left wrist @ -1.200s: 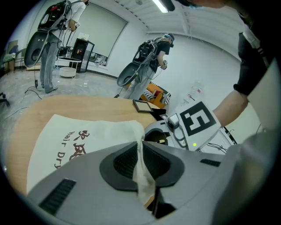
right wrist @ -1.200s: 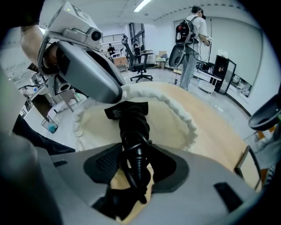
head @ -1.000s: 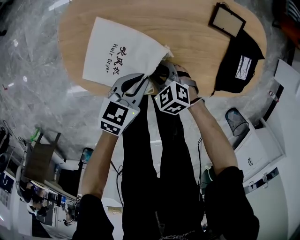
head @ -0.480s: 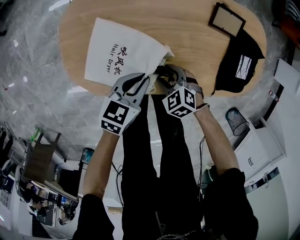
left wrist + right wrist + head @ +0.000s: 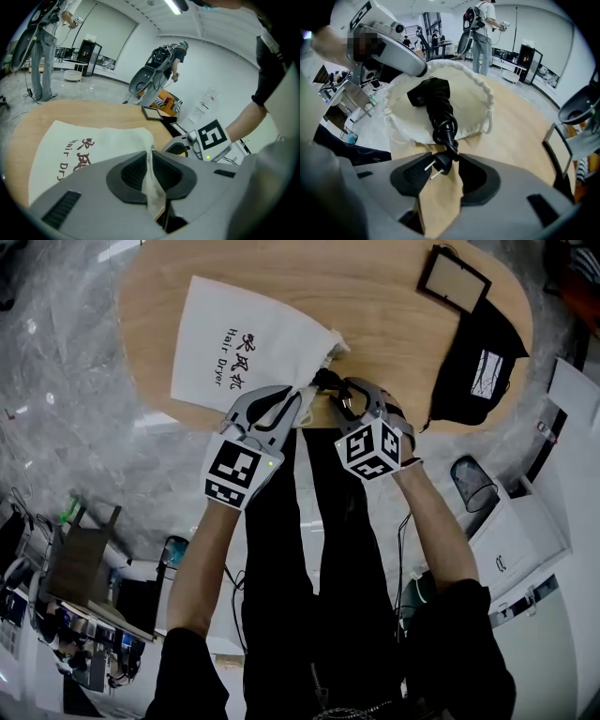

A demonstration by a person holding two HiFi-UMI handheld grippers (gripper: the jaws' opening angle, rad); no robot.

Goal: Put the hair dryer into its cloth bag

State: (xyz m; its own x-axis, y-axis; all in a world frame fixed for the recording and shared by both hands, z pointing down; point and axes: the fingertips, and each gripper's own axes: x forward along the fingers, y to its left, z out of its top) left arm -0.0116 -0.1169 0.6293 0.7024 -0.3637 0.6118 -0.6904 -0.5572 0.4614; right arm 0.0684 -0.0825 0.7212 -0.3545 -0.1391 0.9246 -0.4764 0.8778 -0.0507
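Quick rundown: white cloth bag (image 5: pixel 234 343) lies flat on the wooden table (image 5: pixel 394 334), mouth facing the person at the near edge. Left gripper (image 5: pixel 150 159) is clamped on a fold of the bag's rim, cloth squeezed right btwn the pads, holding the mouth up and open.

Hair dryer (image 5: pixel 429 93) is black and sits inside the open mouth, w/ its coiled cord (image 5: pixel 443 122) trailing out over the rim onto the wood. The plug (image 5: pixel 440 164) at the end of the cord is btwn the jaws of the right gripper (image 5: pixel 445 164). Those jaws have just been closing but there's a clear gap, esp. on one side. Prongs overlap the other pad, tbh can't tell if they touch it.

Off to the far right of the table: a picture frame (image 5: pixel 454 279) and a black bag (image 5: pixel 478 367), well apart from the action.
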